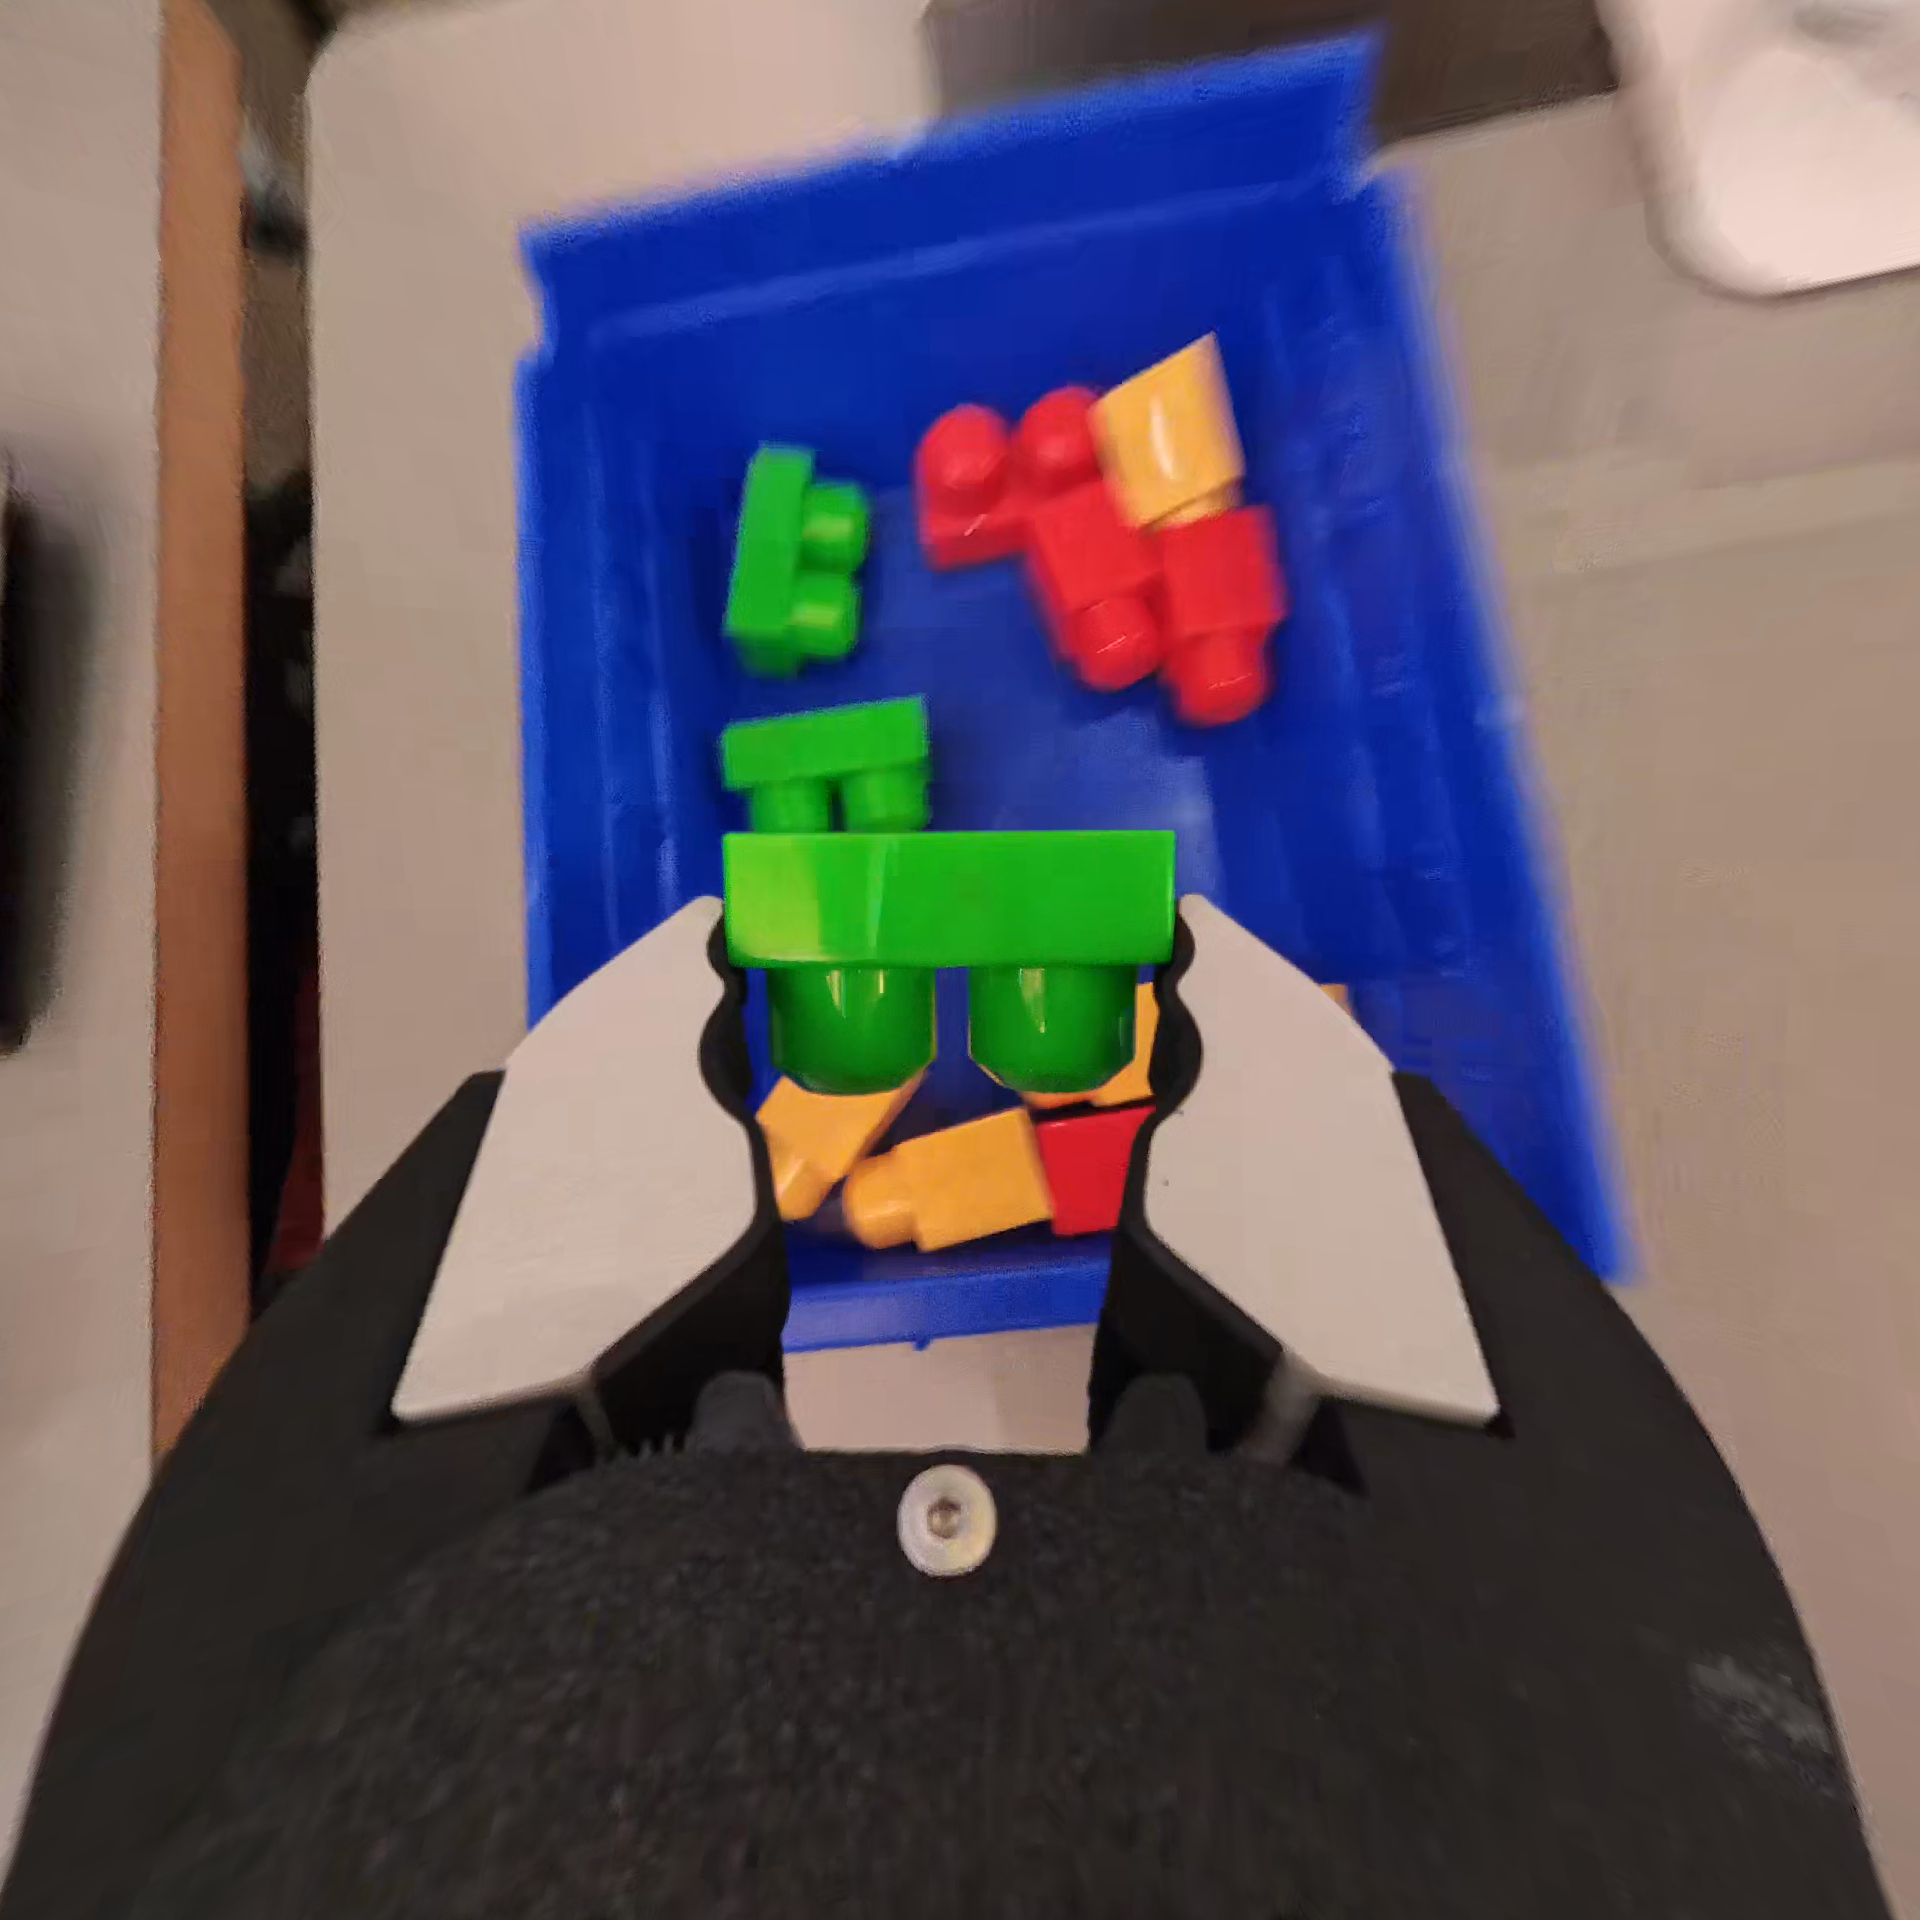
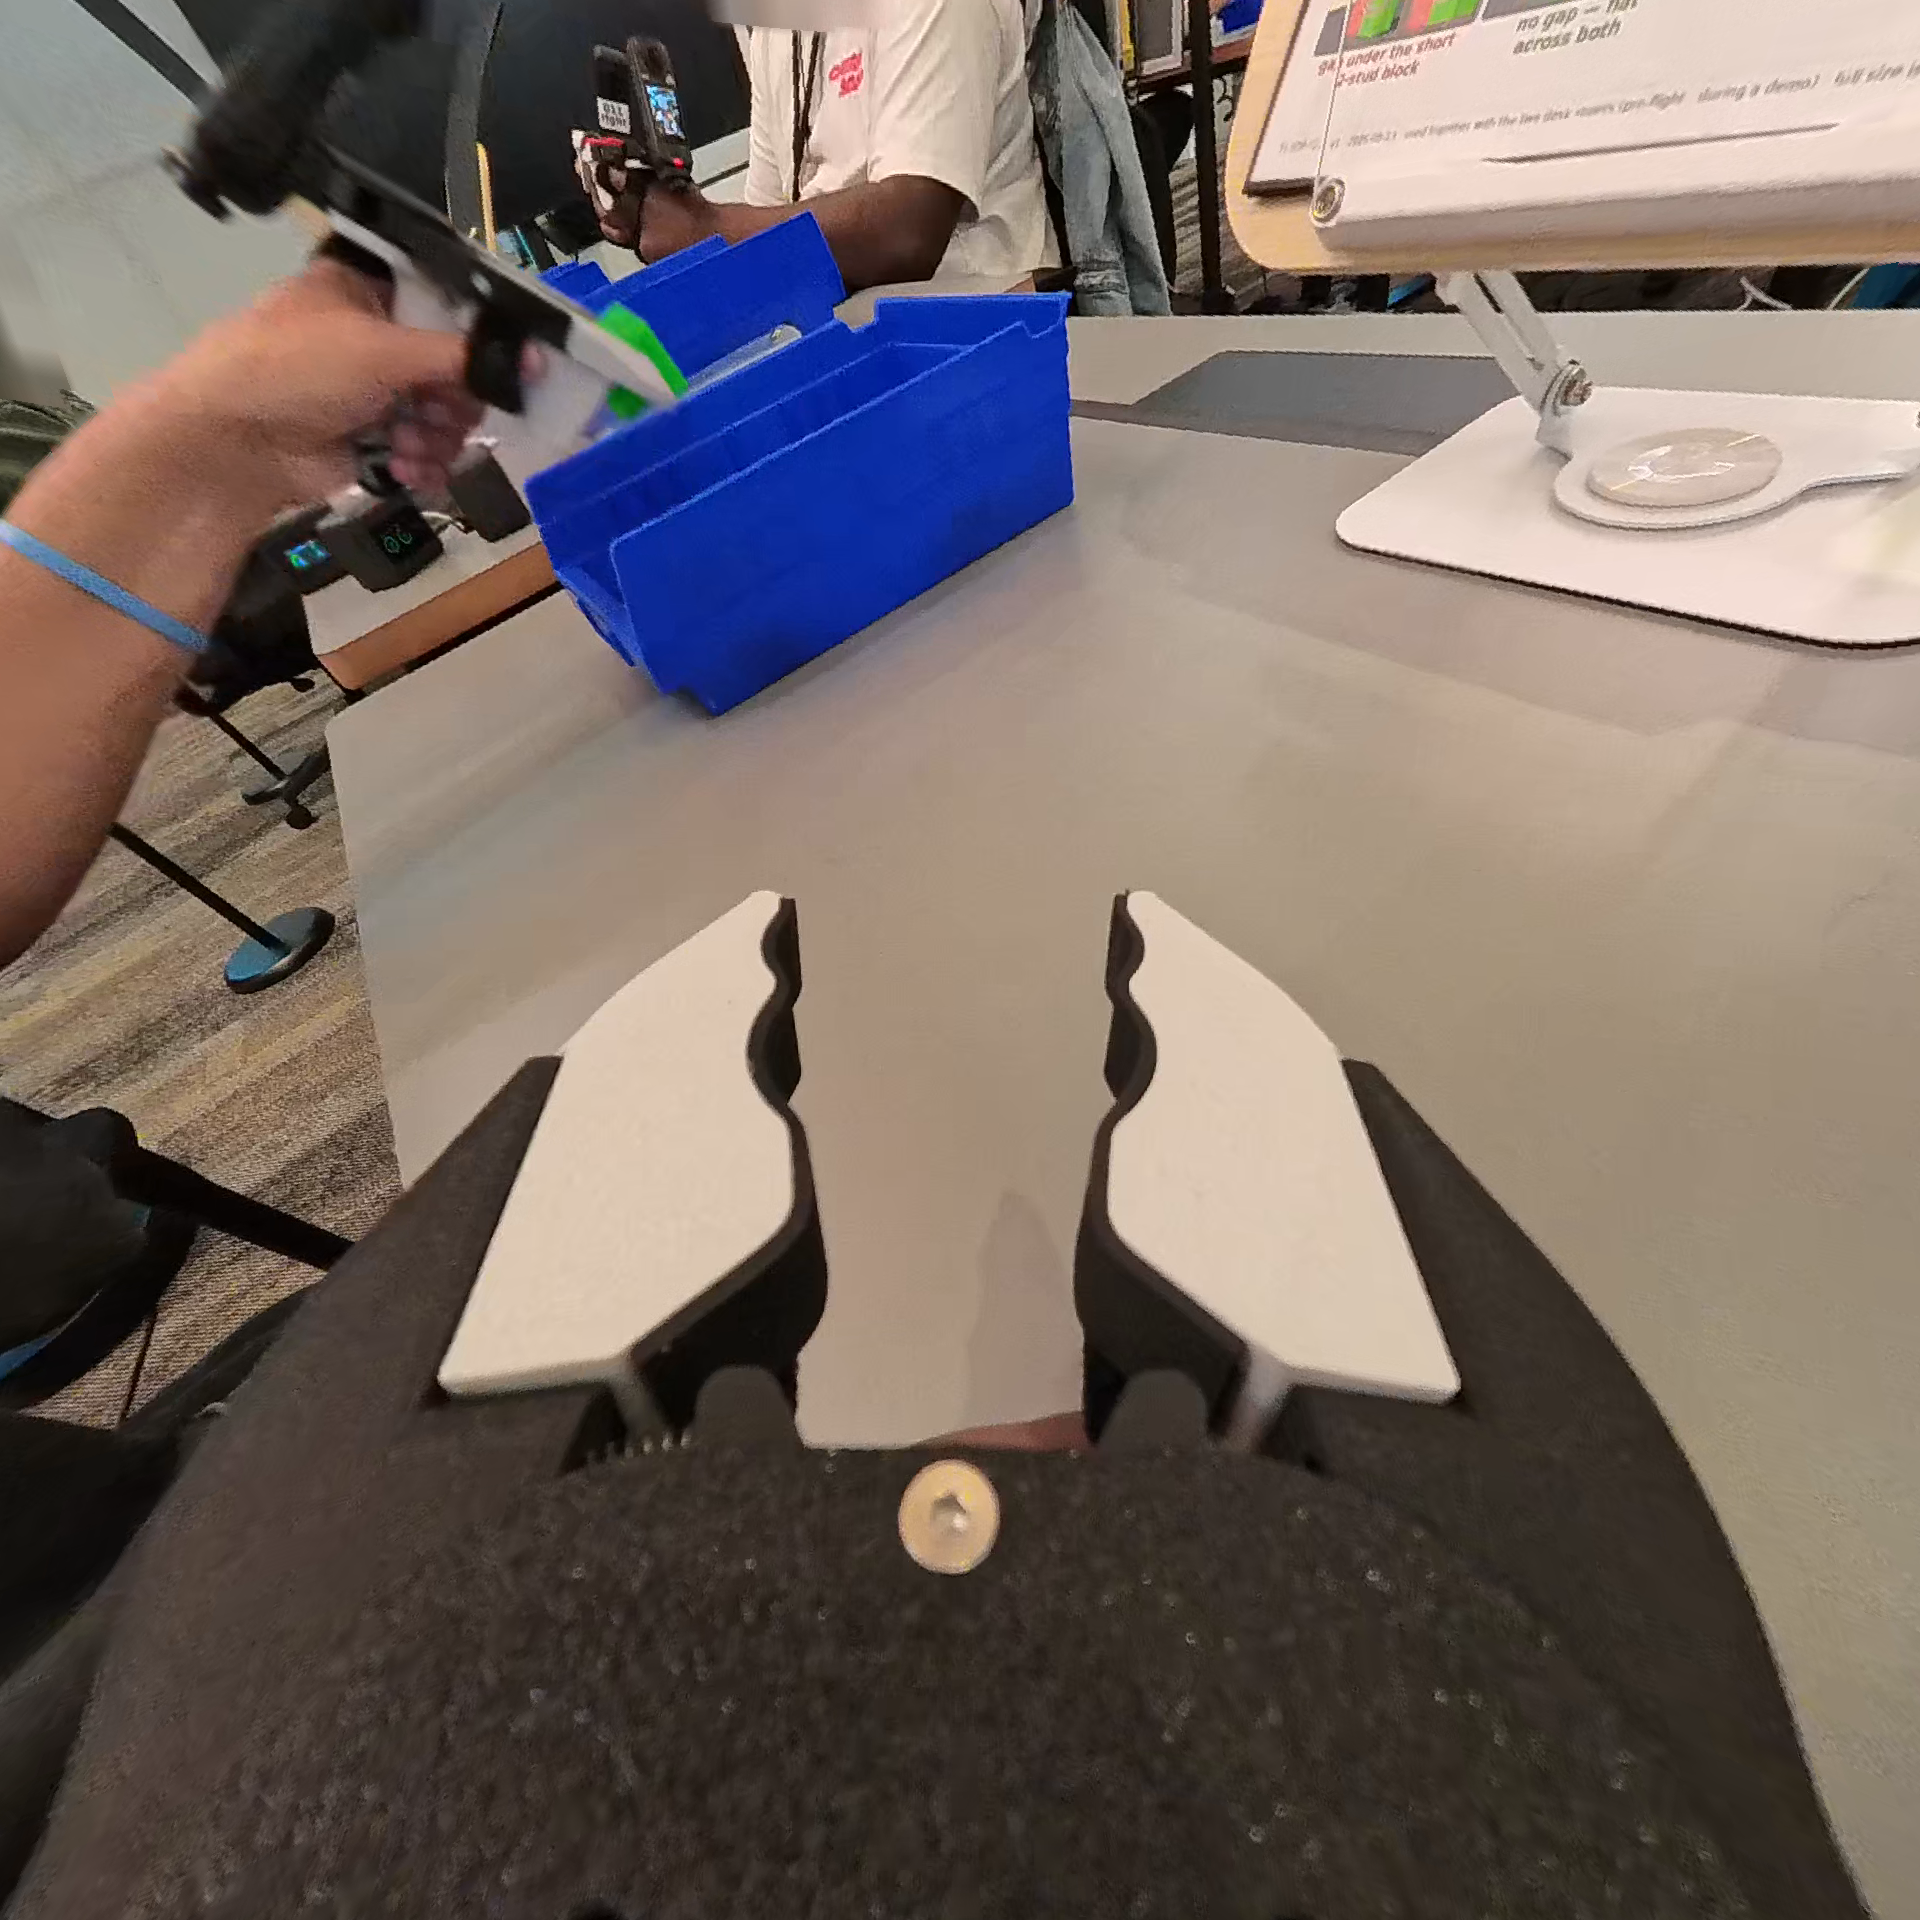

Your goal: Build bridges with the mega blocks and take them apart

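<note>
While the left gripper hangs over the blue bin, its fingers are pressed against the two ends of a green two-stud block, studs pointing back toward the camera. Judged step: either fetching a piece for a bridge or returning one after teardown; the blurred frame does not settle which.

Left wrist view. Loose in the bin: two more green blocks on the left side, a cluster of red blocks with one yellow block lying against it on the right, and further yellow blocks and a red one under the held piece at the near end. The held block looks clear of the bin contents.

Right wrist view. The right gripper is spread and empty, hovering low over bare grey table. No bridge stands anywhere in sight. The left gripper appears far left, gripped by a hand, green showing at its tip above the bin's near corner. A white stand base sits at right, carrying a printed sheet above. Another person sits beyond the table.

Next move, if building: carry the block out over the bin wall to the open table and turn it studs-up. Obstructions: only the bin's wall; the stand is well apart from the free area.
</note>
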A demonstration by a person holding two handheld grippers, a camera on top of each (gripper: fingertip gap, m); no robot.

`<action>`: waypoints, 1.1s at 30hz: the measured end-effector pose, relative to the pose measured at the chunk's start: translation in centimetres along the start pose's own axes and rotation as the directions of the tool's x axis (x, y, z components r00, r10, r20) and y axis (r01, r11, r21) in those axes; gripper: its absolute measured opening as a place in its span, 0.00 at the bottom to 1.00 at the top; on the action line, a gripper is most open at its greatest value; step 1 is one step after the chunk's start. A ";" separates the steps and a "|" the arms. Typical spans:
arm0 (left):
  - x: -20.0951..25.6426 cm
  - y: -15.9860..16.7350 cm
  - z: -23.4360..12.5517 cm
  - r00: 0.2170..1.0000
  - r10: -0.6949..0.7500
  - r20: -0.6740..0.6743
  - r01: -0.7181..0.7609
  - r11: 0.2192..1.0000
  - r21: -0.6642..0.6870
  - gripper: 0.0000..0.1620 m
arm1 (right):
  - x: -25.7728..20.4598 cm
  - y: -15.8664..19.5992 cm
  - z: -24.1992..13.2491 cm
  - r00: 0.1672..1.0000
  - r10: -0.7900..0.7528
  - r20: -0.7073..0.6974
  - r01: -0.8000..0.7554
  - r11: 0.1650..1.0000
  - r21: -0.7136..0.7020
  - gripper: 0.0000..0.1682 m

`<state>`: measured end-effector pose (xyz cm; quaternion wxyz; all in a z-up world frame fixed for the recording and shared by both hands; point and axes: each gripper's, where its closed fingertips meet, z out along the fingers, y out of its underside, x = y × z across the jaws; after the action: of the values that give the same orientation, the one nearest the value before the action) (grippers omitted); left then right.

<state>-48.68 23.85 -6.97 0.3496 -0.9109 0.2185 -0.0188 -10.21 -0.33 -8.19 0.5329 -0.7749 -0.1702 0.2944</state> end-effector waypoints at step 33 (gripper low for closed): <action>36.1 -3.0 5.5 0.628 0.572 -0.528 -0.558 0.804 0.208 0.54 | 0.6 1.3 -0.8 1.000 -0.008 -0.016 0.007 0.999 -0.045 0.34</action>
<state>-13.89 14.45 -13.47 0.2674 -0.7436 0.5857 -0.1805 -9.33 -1.02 -9.37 0.5177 -0.7884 -0.1753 0.2823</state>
